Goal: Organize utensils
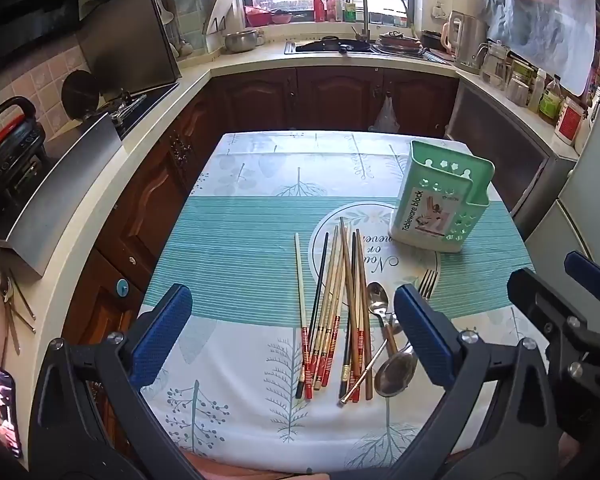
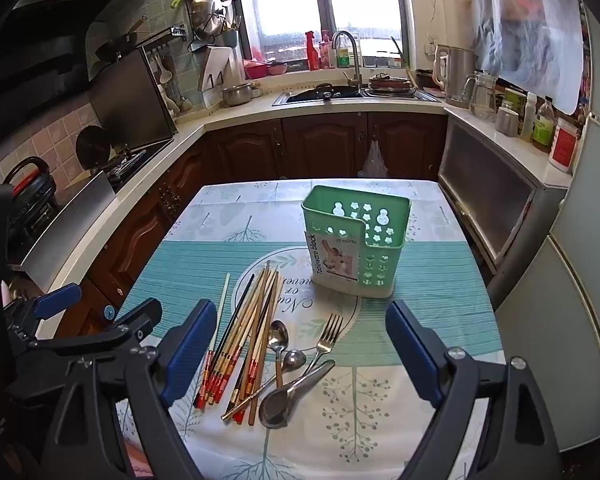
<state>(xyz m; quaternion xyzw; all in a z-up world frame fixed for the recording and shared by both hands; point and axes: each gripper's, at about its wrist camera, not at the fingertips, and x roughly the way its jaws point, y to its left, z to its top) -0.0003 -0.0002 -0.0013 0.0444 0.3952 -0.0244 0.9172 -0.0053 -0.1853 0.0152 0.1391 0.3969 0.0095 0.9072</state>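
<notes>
A pile of chopsticks [image 1: 340,312] lies on the table, with spoons [image 1: 380,308] and a fork [image 1: 427,284] to its right. A green utensil holder [image 1: 440,196] stands upright behind them. My left gripper [image 1: 292,340] is open and empty, hovering above the chopsticks' near ends. In the right wrist view the chopsticks [image 2: 252,340], spoons [image 2: 280,344], fork [image 2: 328,336] and holder [image 2: 356,240] show. My right gripper [image 2: 300,360] is open and empty above the spoons and fork.
The table wears a teal and white cloth [image 1: 240,240]. Brown cabinets [image 1: 332,96] and a counter with a sink [image 1: 332,46] ring it. A stove [image 1: 140,104] stands left, a fridge [image 2: 572,320] right. The right gripper's body [image 1: 560,320] shows at the left view's right edge.
</notes>
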